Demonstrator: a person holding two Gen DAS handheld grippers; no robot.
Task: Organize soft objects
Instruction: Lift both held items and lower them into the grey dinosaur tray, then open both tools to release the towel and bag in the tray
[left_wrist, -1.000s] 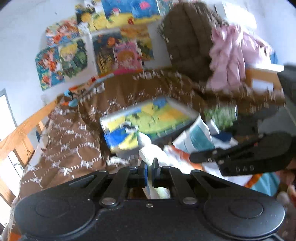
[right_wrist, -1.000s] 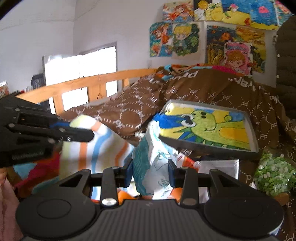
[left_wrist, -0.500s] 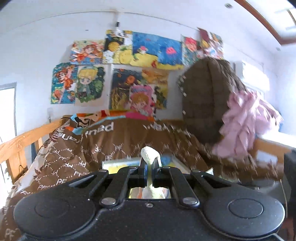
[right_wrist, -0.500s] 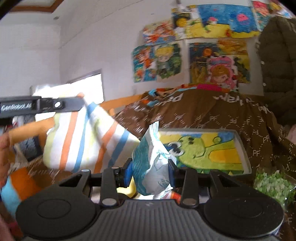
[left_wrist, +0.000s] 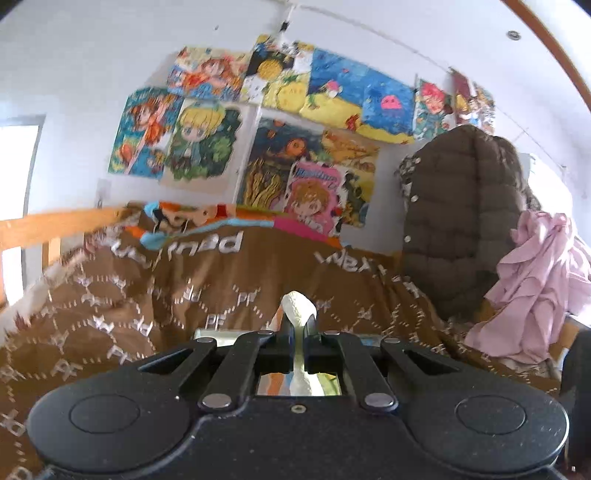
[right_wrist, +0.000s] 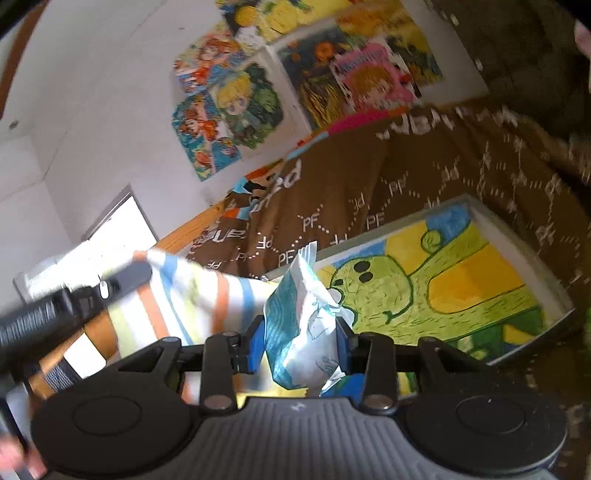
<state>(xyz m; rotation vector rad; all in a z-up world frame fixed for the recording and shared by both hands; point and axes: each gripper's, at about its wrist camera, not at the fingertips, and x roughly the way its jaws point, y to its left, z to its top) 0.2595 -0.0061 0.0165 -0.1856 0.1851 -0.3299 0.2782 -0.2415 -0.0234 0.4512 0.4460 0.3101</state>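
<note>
My left gripper is shut on a cream fold of a striped cloth, which sticks up between its fingers. In the right wrist view the same cloth, white with orange and blue stripes, hangs from the left gripper at the left, blurred. My right gripper is shut on a soft white-and-teal packet, with blue pads pressing on both of its sides. The packet is held above the bed, in front of a framed painting.
A brown patterned quilt covers the bed. The framed green-and-yellow painting lies on it. A brown puffer jacket and a pink garment hang at the right. A wooden bed rail runs along the left, with posters on the wall.
Both grippers have swept sideways and rolled, each keeping its grip. The left view swung up from the cluttered bed to the wall. The striped cloth rose off the bed with the left gripper.
</note>
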